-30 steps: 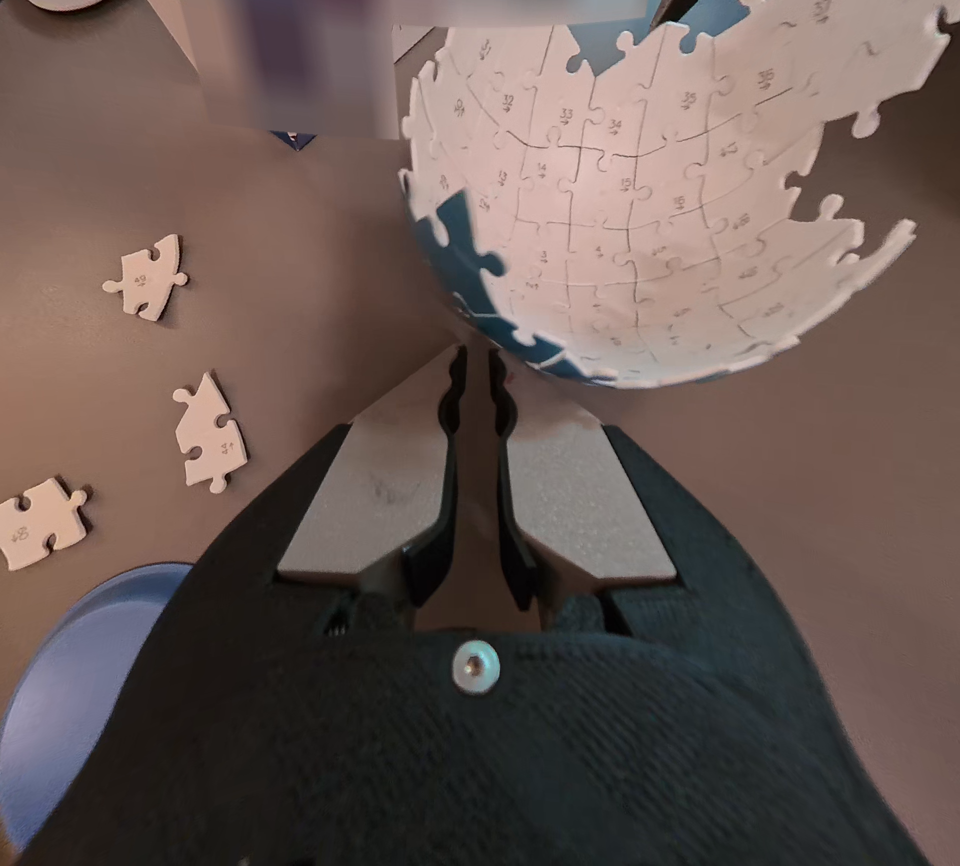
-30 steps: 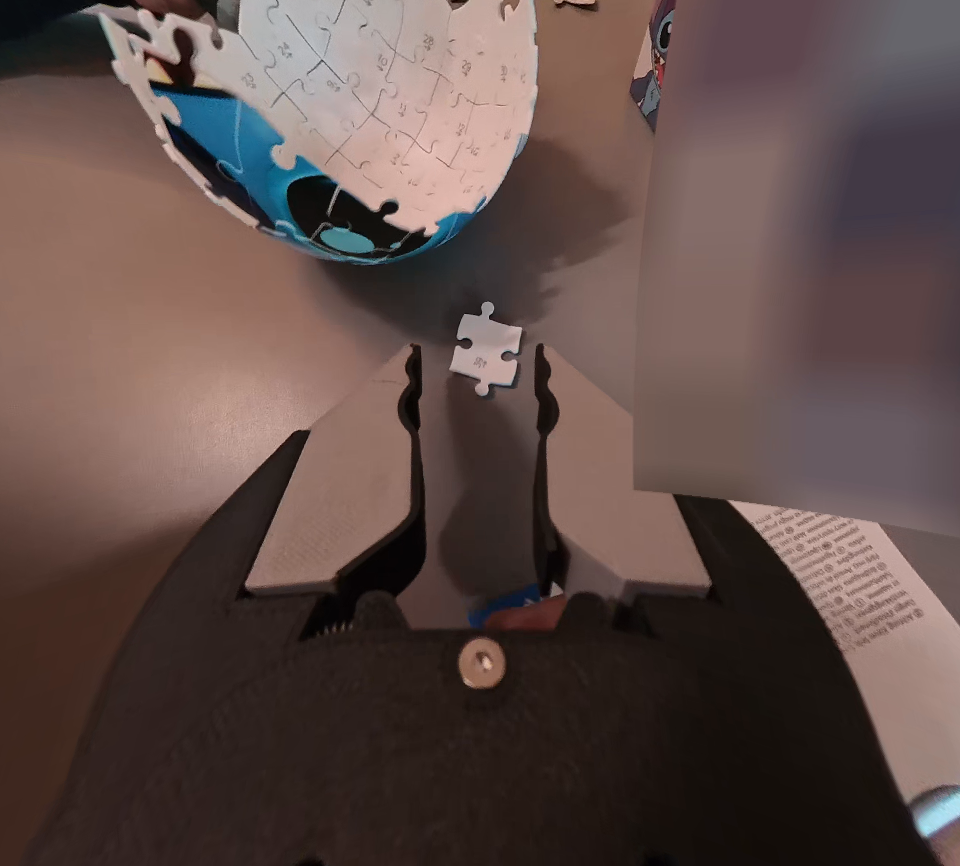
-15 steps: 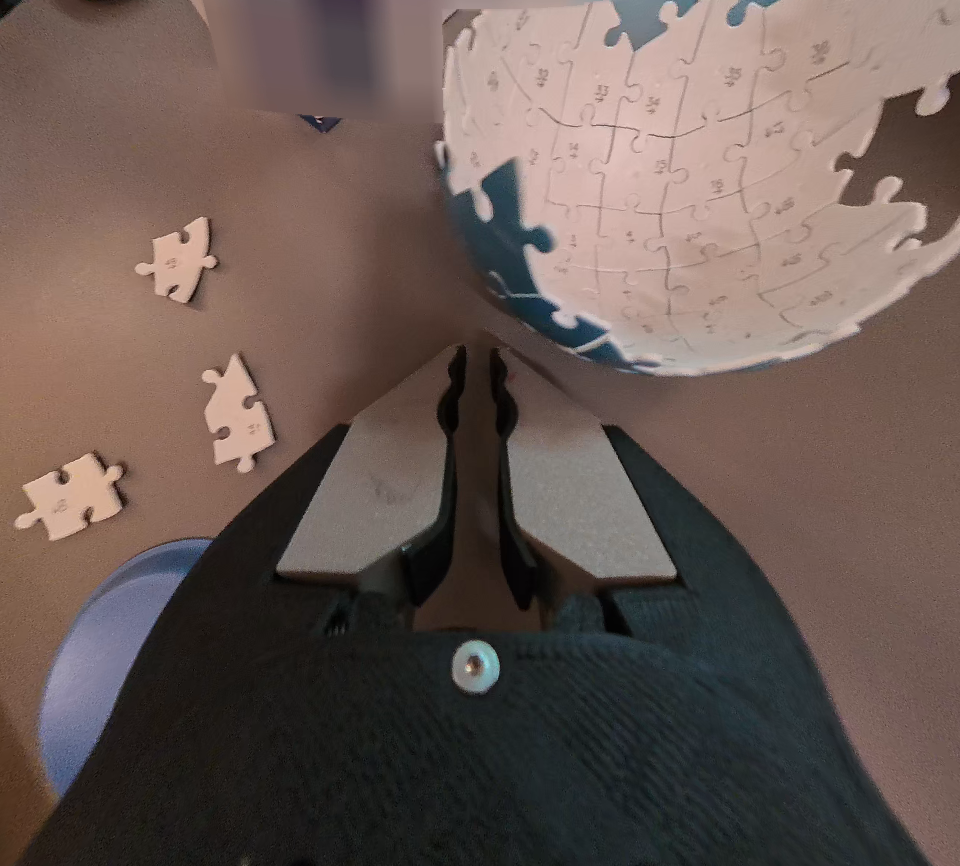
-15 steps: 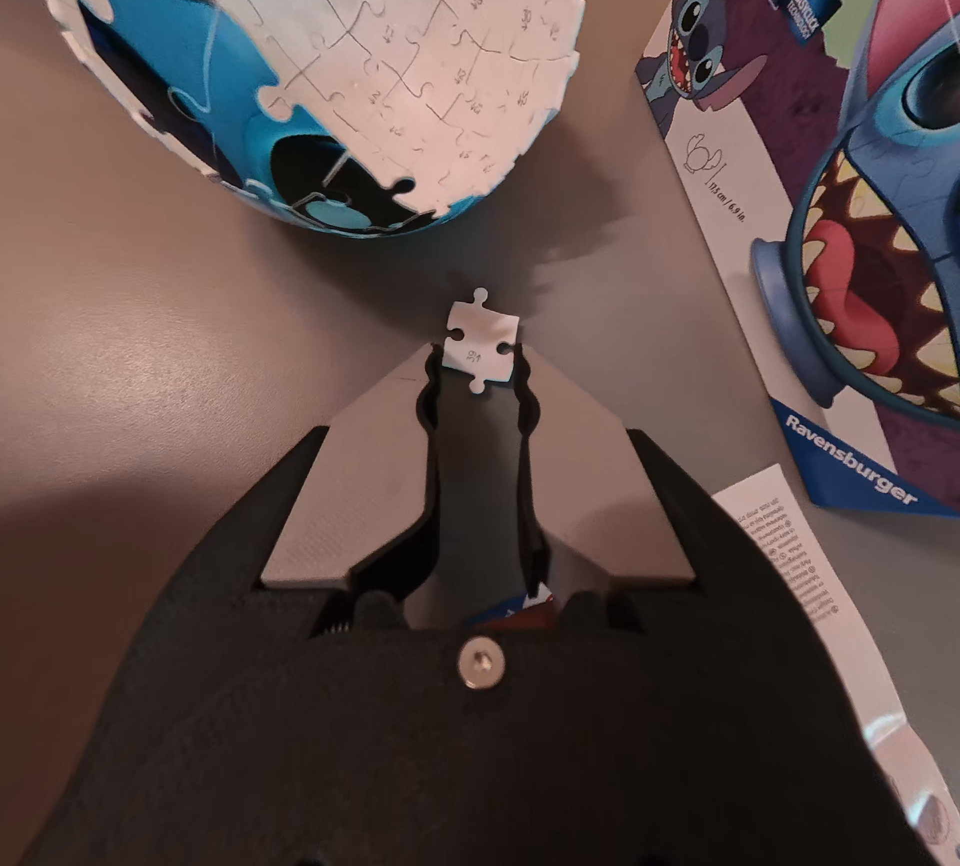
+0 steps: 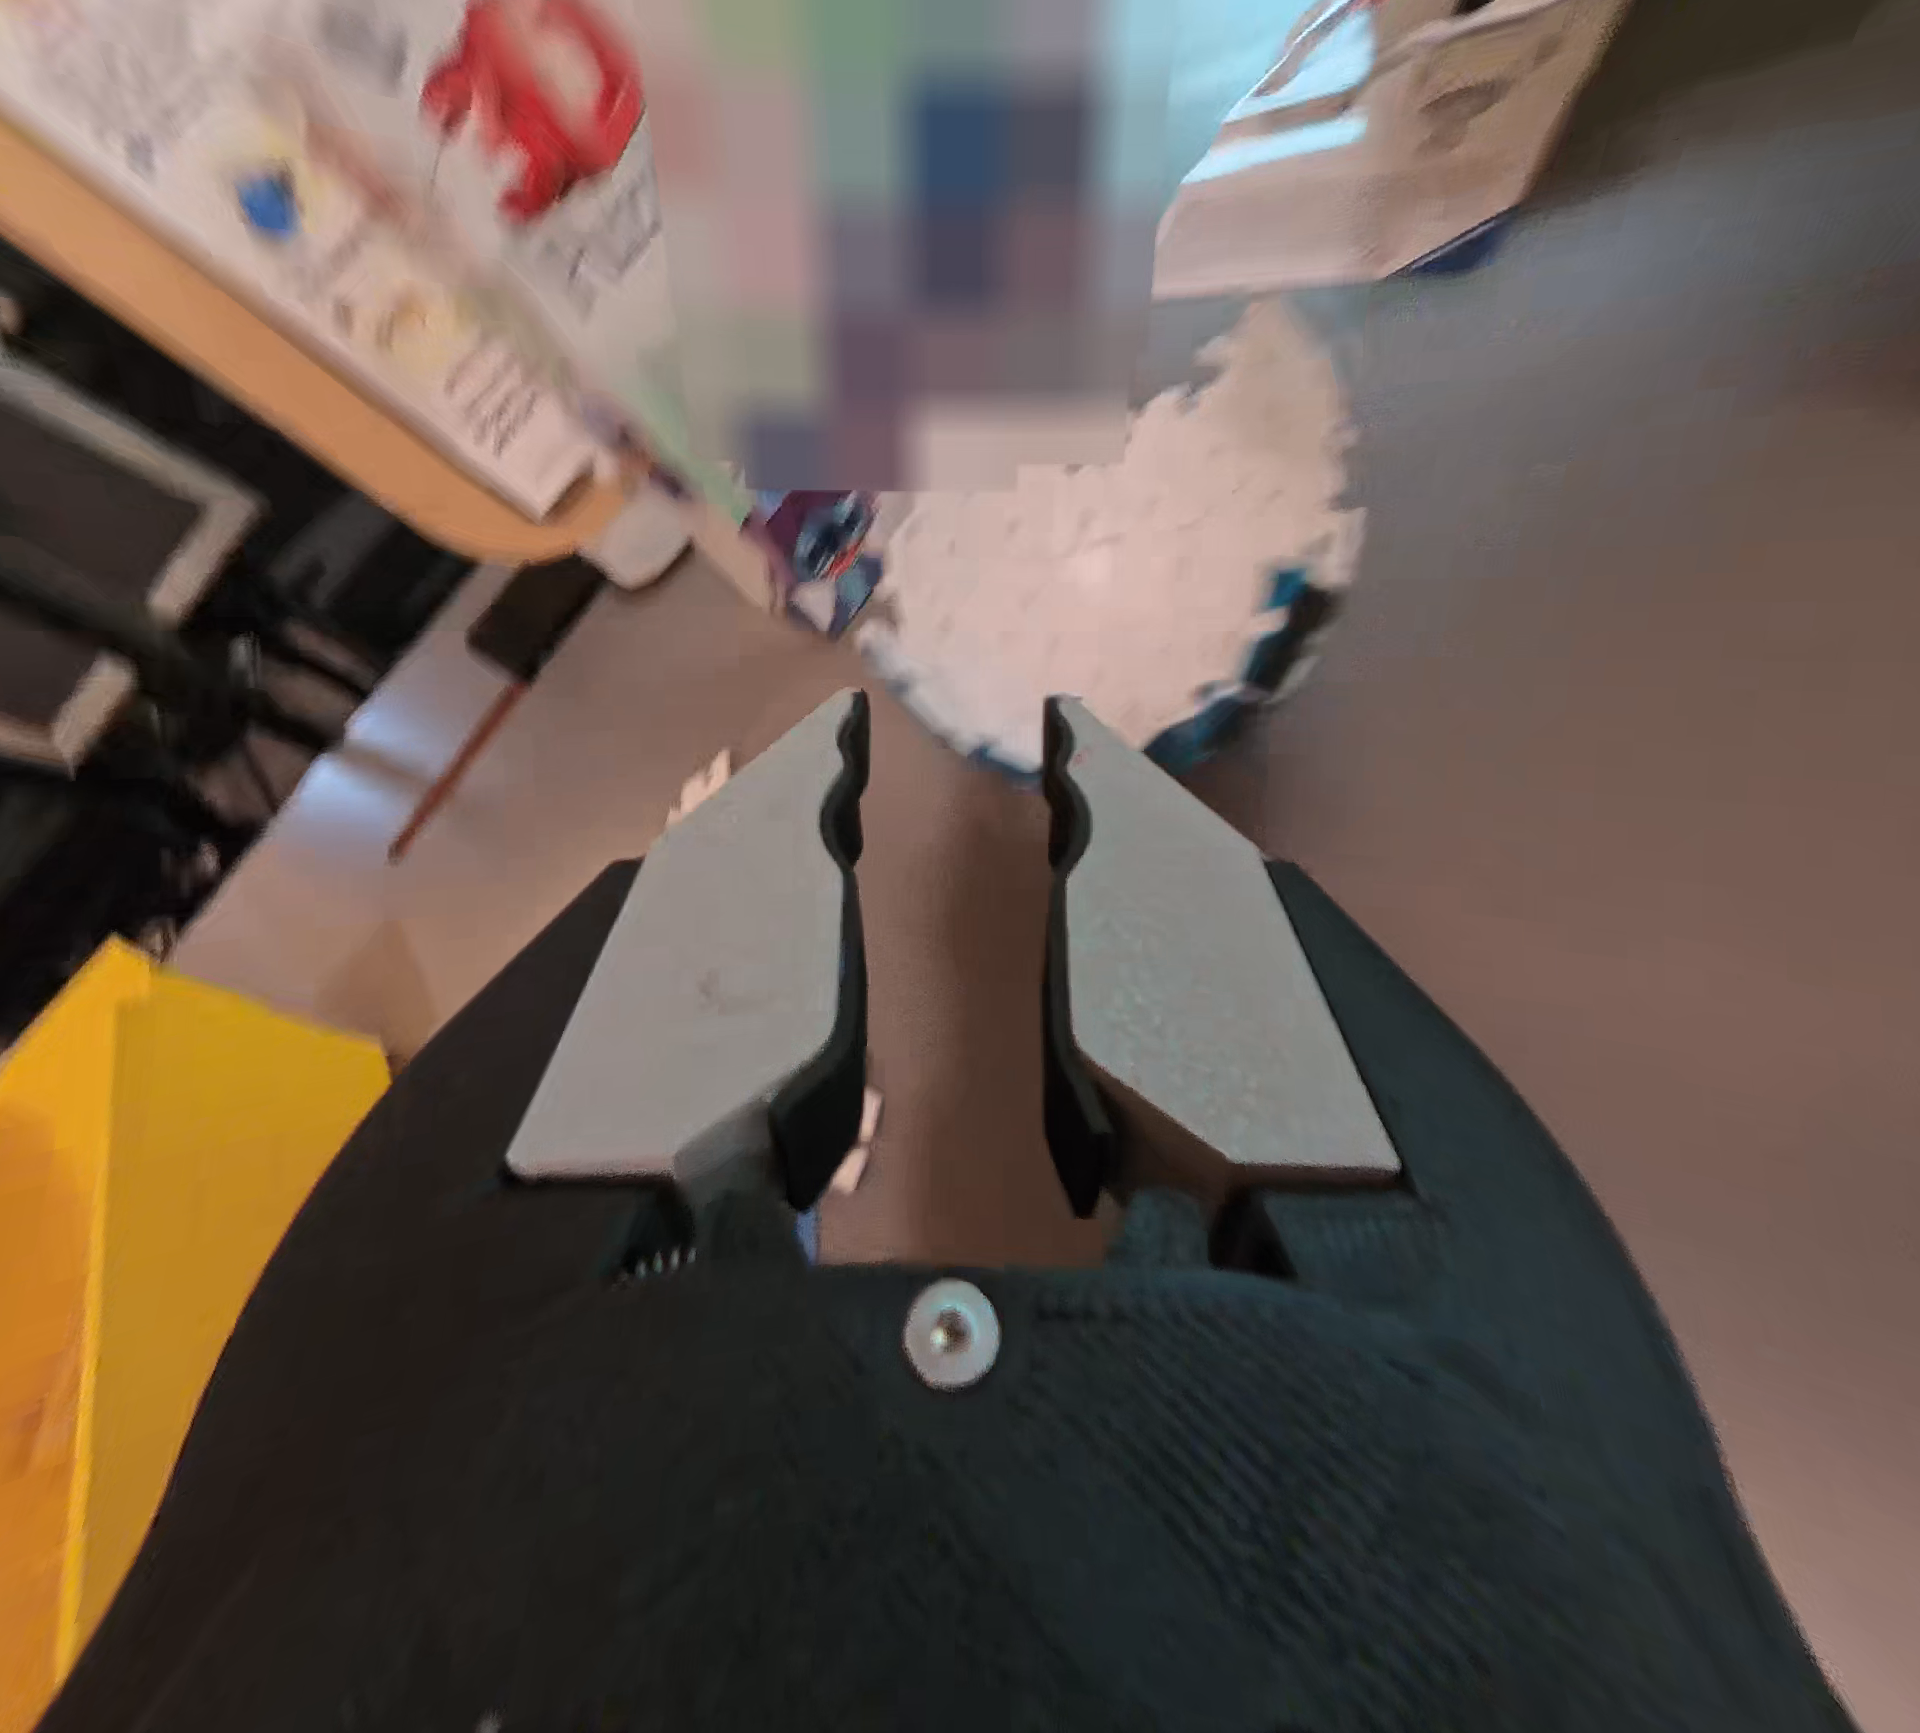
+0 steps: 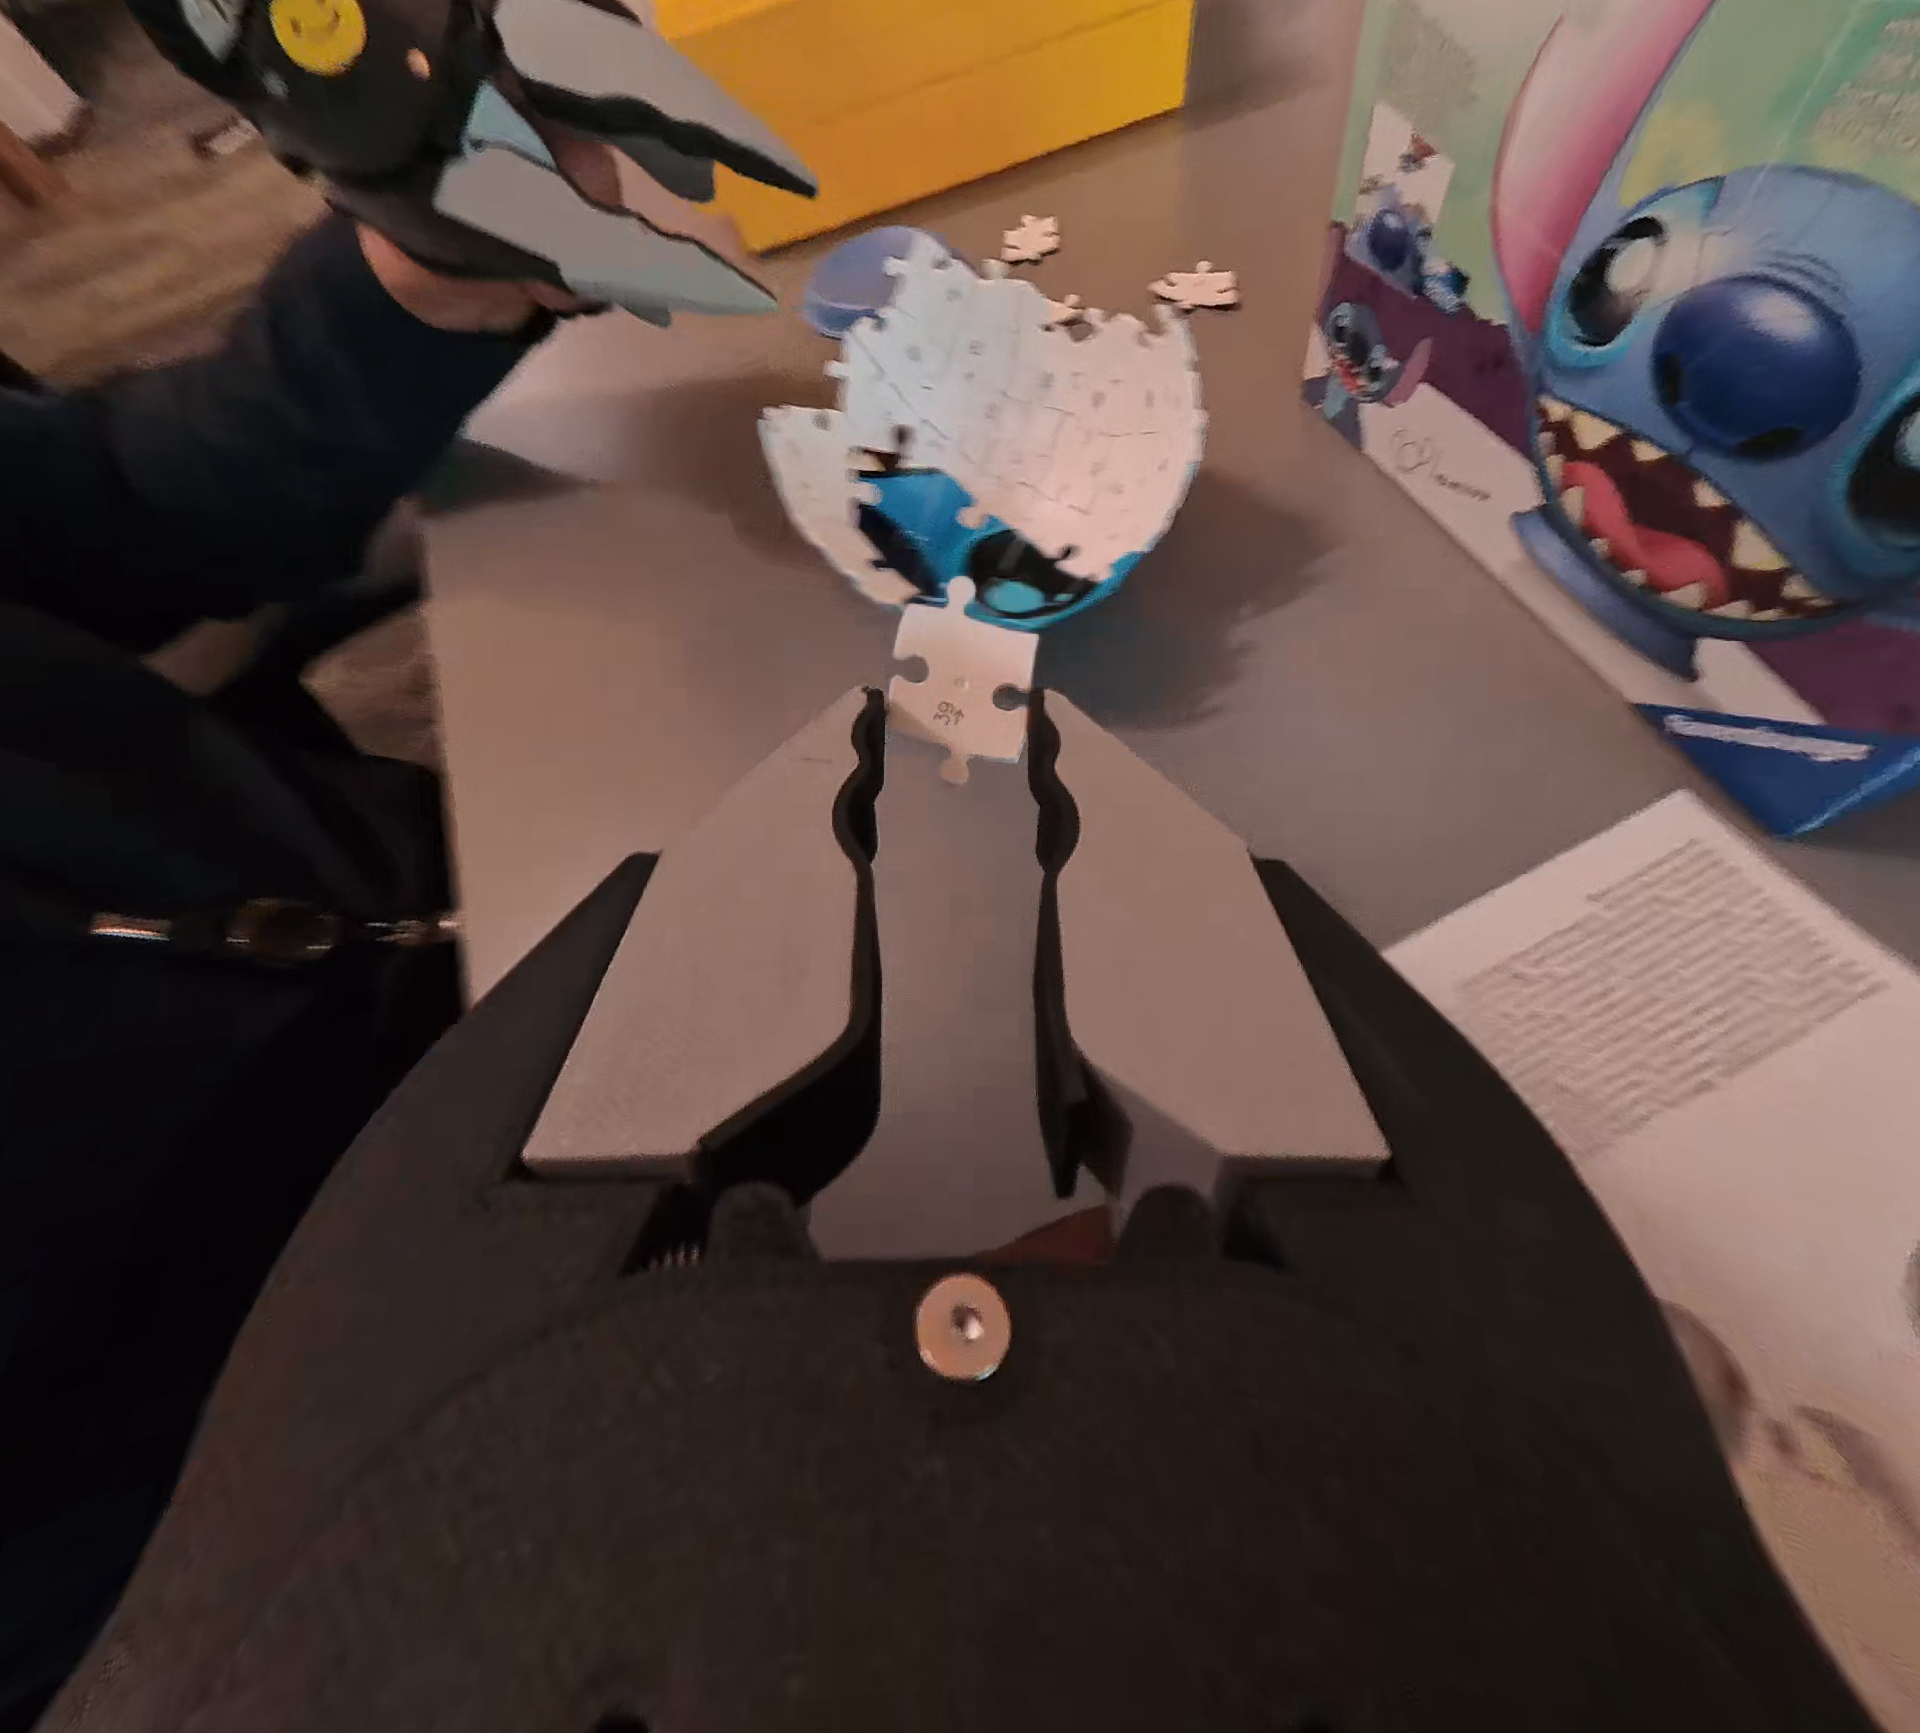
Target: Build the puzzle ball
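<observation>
The partly built puzzle ball (image 6: pixel 1029 436) is a white-lined shell with a blue printed outside. It sits open side up on the grey table (image 6: pixel 623 696). It shows blurred in the left wrist view (image 5: pixel 1122 561), just beyond my left gripper (image 5: pixel 954 717), which is open and empty. In the right wrist view the left gripper (image 6: pixel 795 244) hovers up and to the left of the ball, apart from it. My right gripper (image 6: pixel 956 707) is shut on a white puzzle piece (image 6: pixel 961 675) and holds it above the table in front of the ball.
A yellow box (image 6: pixel 935 21) stands behind the ball and shows at the lower left of the left wrist view (image 5: pixel 156 1216). The puzzle's printed carton (image 6: pixel 1662 333) stands at the right, with a printed sheet (image 6: pixel 1662 1008) in front. Loose pieces (image 6: pixel 1195 289) and a blue ring (image 6: pixel 862 281) lie behind the ball. My right fingertips sit around 20 cm from my left ones.
My right gripper closed on the loose piece and lifted it off the table. My left gripper opened wider and rose back from the ball.
</observation>
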Available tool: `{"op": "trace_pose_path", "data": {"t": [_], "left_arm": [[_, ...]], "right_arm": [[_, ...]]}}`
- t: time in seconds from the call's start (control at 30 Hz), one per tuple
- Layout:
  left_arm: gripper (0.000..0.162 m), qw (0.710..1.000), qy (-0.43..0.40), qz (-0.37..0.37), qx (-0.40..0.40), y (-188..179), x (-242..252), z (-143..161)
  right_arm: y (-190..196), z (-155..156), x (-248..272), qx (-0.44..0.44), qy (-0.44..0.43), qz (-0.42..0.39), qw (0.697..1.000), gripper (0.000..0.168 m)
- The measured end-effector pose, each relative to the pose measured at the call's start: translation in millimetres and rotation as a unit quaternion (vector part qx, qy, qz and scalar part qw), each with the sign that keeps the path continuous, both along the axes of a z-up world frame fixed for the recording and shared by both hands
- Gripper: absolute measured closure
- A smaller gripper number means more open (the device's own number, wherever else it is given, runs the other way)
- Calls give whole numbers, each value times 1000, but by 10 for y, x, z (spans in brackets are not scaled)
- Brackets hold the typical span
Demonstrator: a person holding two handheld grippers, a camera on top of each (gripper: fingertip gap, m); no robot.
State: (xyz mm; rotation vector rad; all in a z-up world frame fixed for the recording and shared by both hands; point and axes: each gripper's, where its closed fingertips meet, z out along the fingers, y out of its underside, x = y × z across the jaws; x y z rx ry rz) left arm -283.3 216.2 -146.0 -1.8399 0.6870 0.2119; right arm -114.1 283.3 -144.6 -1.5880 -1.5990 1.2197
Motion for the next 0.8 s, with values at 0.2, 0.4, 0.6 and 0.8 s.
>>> {"op": "trace_pose_path", "data": {"t": [0.2,0.4,0.6,0.8], "left_arm": [[139,981,115,-154,18,-292,1062,68],[136,954,229,-188,48,-285,1329,-31],[153,936,266,-217,82,-319,1442,-88],[162,952,196,-229,44,-281,1394,-194]], "right_arm": [[-687,92,0,-75,-23,67,995,144],[-1063,28,-75,-105,-46,105,988,144],[-1172,-86,-155,-120,-63,122,983,144],[-1016,55,-234,-142,-11,105,984,147]]}}
